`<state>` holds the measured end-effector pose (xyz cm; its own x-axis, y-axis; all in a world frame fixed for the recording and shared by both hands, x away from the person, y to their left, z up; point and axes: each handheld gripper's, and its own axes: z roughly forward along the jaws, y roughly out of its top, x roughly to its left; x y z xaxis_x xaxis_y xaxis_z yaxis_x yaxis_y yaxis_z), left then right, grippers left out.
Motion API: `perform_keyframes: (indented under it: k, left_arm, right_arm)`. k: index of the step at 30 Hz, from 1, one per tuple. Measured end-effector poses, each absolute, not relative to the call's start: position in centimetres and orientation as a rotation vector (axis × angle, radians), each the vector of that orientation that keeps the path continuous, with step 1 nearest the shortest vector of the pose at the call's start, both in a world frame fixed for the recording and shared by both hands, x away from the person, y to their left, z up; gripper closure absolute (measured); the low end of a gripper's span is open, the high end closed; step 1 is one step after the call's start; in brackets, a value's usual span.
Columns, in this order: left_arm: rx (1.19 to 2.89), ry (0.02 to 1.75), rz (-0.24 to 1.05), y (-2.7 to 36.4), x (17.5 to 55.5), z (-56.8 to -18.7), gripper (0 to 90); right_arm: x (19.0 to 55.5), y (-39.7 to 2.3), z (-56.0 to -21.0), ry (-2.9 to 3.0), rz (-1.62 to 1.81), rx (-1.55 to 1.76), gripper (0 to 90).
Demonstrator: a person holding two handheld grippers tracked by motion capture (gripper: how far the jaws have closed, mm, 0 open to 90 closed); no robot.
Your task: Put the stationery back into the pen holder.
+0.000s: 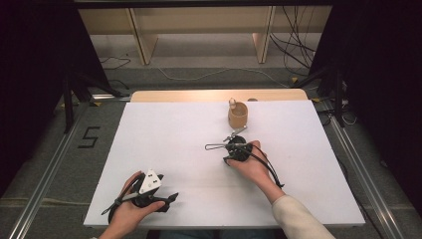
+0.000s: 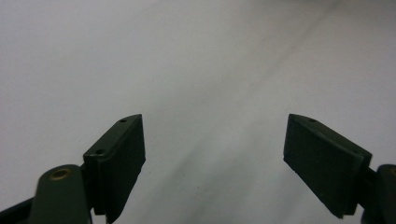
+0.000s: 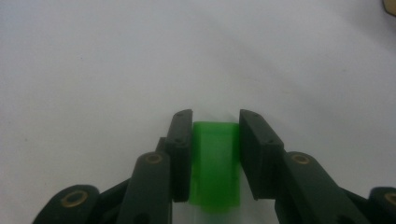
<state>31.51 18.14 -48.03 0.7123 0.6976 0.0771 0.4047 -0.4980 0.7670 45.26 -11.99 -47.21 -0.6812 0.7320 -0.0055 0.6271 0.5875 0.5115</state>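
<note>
Since the right gripper [image 3: 215,154] at lower centre of its own view already clamps the green handle [image 3: 215,163] squarely between its pads, the piece looks light, stiff plastic, possibly slick, best held mid-length, while the left gripper [image 2: 212,163] stands open over bare table [image 2: 187,56].

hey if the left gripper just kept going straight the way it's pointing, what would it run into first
Probably nothing but the white table top. The left gripper has its fingers wide apart with nothing between or ahead of them, so the way looks free as far as its own view shows.
</note>
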Motion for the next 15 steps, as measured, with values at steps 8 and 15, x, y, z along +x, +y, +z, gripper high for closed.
perform_keyframes:
  k: [8,15]
  left_arm:
    - [2.155,0.830,0.493,18.2,31.5,-48.0,20.7]
    - [2.154,0.831,0.499,18.3,31.5,-47.9,20.8]
  right_arm:
    - [45.3,-12.3,-47.1,2.593,0.752,1.163,67.1]
    - [44.8,-13.1,-46.0,2.529,0.860,1.180,67.2]
